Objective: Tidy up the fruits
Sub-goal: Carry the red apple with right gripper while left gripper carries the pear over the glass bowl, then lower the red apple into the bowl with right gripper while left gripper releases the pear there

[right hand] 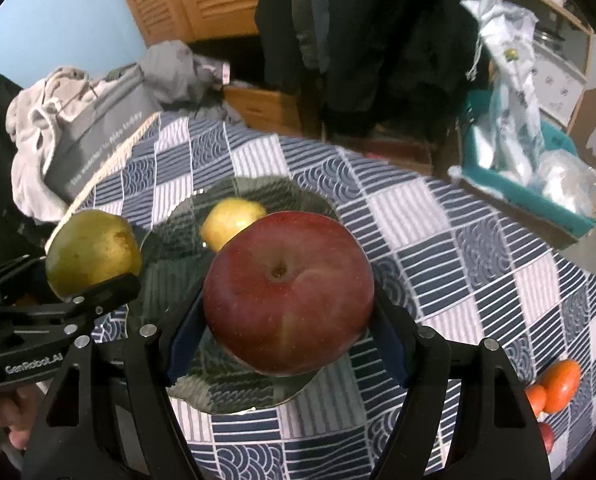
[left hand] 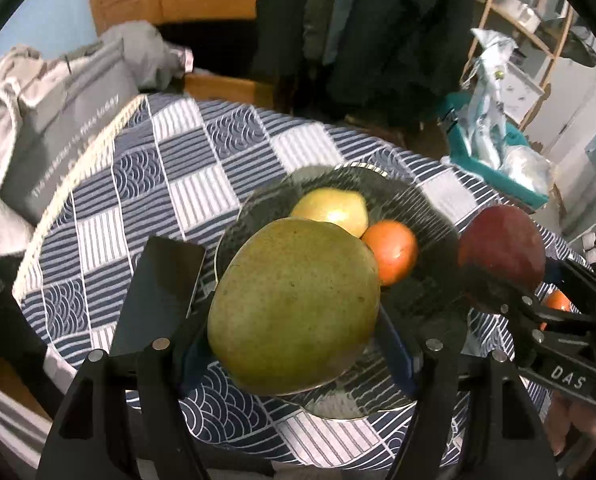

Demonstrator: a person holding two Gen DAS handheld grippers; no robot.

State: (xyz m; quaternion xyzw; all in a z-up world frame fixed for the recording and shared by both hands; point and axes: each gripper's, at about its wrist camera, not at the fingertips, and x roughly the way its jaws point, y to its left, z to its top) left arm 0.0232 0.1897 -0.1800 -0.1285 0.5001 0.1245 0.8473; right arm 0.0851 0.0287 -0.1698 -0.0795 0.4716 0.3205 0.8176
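I've got the mango clamped in the left gripper and the apple in the right gripper, so I'd lower both gently onto the plate just past my fingertips.

The left wrist camera looks steeply down along its 2 fingers, right on top of the green mango that fills its centre, with the glass plate just beyond. The right wrist camera tilts down the same way, tight on the red apple, from a spot further right over the checked tablecloth. Both share the plate, the yellow fruit, the cloth and the cluttered room behind, and each catches the other's gripper at its edge.
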